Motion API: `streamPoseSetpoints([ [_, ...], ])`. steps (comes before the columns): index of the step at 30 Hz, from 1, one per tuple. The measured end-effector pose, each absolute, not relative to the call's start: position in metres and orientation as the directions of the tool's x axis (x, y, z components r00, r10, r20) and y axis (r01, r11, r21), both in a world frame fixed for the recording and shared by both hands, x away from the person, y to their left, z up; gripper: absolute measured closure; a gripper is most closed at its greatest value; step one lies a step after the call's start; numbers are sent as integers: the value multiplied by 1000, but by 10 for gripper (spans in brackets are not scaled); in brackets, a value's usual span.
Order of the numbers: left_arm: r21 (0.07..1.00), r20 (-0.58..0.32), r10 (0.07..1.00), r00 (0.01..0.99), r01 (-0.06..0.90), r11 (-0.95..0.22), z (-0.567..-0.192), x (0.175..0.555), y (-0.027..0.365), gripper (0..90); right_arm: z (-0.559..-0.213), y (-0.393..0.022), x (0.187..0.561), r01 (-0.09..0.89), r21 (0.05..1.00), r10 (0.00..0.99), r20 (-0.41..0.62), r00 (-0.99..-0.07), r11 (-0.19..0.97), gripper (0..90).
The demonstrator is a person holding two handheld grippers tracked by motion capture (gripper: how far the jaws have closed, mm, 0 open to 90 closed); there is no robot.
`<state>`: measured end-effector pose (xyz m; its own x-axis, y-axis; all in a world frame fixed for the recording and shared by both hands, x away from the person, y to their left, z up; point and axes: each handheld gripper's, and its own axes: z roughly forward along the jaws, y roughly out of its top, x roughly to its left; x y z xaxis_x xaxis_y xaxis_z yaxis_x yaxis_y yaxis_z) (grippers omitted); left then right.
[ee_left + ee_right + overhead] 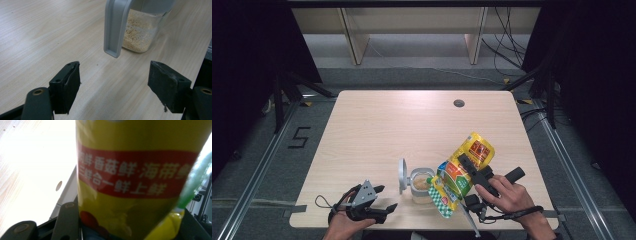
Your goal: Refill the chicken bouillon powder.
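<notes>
A clear jar (422,186) part full of pale granules stands near the table's front edge, its grey hinged lid (402,175) flipped open to the left. My right gripper (468,171) is shut on a yellow pouch (464,172) with a red band, tilted so its green-checked mouth hangs over the jar. In the right gripper view the pouch (140,177) sits between the jaws. My left gripper (384,198) rests open on the table left of the jar. The left gripper view shows the jar (140,31) and its lid (115,27) beyond the jaws, apart from them.
The wooden table (377,125) has a round cable hole (458,103) at the far right. Wooden shelf legs (354,35) and cables lie on the floor beyond the far edge. Black stands flank the table on both sides.
</notes>
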<state>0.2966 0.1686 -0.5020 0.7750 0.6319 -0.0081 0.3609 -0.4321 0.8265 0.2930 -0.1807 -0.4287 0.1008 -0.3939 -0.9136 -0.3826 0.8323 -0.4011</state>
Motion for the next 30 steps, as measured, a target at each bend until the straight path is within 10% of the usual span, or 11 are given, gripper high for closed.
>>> streamPoseSetpoints([
  [30, 830, -7, 633, 775, 357, -428, -502, 296, 168, 253, -429, -181, 293, -384, -399, -392, -914, 99, 833, 531],
])
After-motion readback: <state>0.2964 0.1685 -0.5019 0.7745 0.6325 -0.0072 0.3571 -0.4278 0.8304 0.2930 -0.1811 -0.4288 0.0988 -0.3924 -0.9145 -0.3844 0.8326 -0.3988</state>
